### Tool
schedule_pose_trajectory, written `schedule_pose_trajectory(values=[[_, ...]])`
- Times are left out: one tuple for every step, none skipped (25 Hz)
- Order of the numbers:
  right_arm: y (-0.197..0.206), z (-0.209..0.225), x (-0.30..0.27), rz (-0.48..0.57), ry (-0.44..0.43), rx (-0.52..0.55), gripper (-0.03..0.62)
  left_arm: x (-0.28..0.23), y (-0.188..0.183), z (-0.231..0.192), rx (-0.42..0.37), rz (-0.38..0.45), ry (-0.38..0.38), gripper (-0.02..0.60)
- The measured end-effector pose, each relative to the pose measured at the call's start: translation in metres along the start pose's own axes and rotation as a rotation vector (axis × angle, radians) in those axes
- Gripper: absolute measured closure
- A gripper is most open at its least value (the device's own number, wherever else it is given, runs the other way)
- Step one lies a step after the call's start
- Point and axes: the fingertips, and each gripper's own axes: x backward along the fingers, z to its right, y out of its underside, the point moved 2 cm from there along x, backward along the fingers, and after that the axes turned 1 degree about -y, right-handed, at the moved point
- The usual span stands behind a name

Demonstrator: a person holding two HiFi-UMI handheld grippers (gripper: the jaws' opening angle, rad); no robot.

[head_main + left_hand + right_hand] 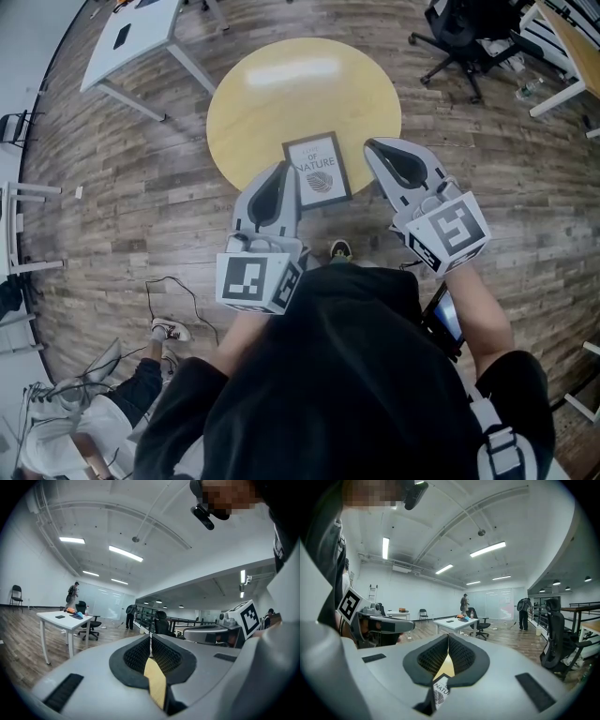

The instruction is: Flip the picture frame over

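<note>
my left gripper and right gripper are both closed and empty, left and right of the picture frame, which lies face up at the desk's near edge. nudging it with closed tips could push it off onto the floor.

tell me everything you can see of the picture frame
The picture frame is a small portrait-format rectangle. A thin dark border surrounds a white print with the words "OF NATURE" above a dark leaf-like motif. It lies flat and face up, slightly skewed, close to the near edge of the round yellow table. It looks whole. The shut left gripper and right gripper flank it, and neither grips it. Only the table seems to touch it.
</note>
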Motion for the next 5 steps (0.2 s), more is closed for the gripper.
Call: schedule_pose_trajectory(values=[[0.0005,-0.0001,0.0007,-0.001,0.001,0.0,0.576,0.0006,0.001,0.0003,0.0,0.001,0.001,0.552],[0.0013,-0.0002,0.0016,-0.002,0.002,0.0,0.576,0.0013,0.0022,0.001,0.0,0.0,0.003,0.552],[0.0022,-0.0004,0.0026,-0.003,0.004,0.0,0.576,0.0018,0.0035,0.0018,-0.001,-0.001,0.004,0.552],[0.0032,-0.0006,0.0036,-0.003,0.005,0.001,0.576,0.0022,0.0046,0.0027,-0.001,-0.002,0.005,0.552],[0.0041,-0.0007,0.0046,-0.004,0.005,0.001,0.576,0.0026,0.0057,0.0036,-0.002,-0.002,0.007,0.552]])
